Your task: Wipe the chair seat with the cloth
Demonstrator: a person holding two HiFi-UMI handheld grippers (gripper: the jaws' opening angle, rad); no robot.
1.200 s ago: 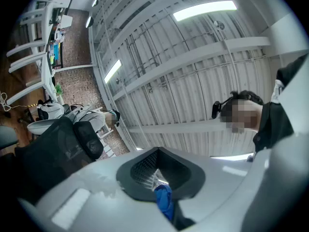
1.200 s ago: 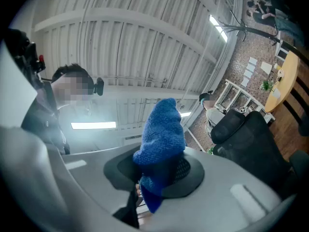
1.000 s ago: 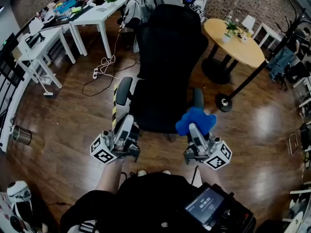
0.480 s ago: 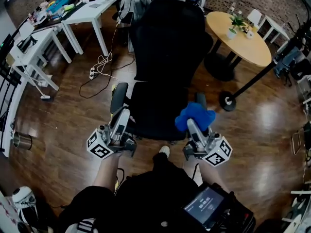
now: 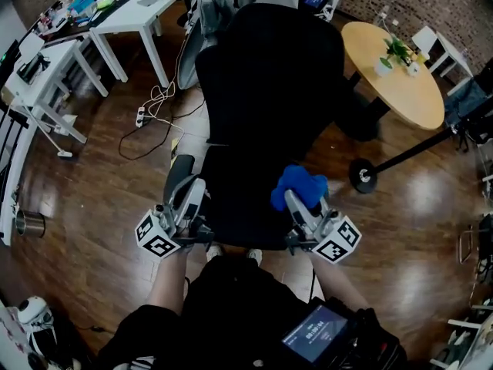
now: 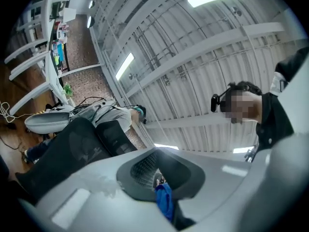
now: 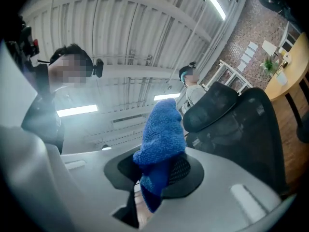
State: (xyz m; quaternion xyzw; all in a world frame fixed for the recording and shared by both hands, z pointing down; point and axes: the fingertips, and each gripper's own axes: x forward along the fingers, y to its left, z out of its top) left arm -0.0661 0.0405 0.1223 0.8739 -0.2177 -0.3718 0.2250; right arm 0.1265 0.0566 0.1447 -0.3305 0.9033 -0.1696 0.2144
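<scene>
A black office chair fills the middle of the head view, its seat [image 5: 235, 199] just ahead of me and its tall backrest [image 5: 269, 75] beyond. My right gripper [image 5: 293, 199] is shut on a blue cloth [image 5: 296, 185], which bunches over the seat's right side. In the right gripper view the cloth [image 7: 161, 144] stands up out of the gripper [image 7: 153, 190]. My left gripper [image 5: 193, 193] hovers at the seat's left edge by the armrest [image 5: 176, 177], its fingers together and holding nothing. A small blue scrap [image 6: 164, 202] shows in the left gripper view; what it is stays unclear.
White desks [image 5: 131, 14] stand at the far left, with cables and a power strip [image 5: 158, 102] on the wooden floor. A round wooden table [image 5: 393, 68] with a plant is at the right, a stand's round base [image 5: 362, 176] beside the chair, and a metal can [image 5: 21, 223] at the far left.
The chair has come nearer and both grippers have moved forward over it. The cloth, earlier at the seat's right front corner, now hangs over the seat.
</scene>
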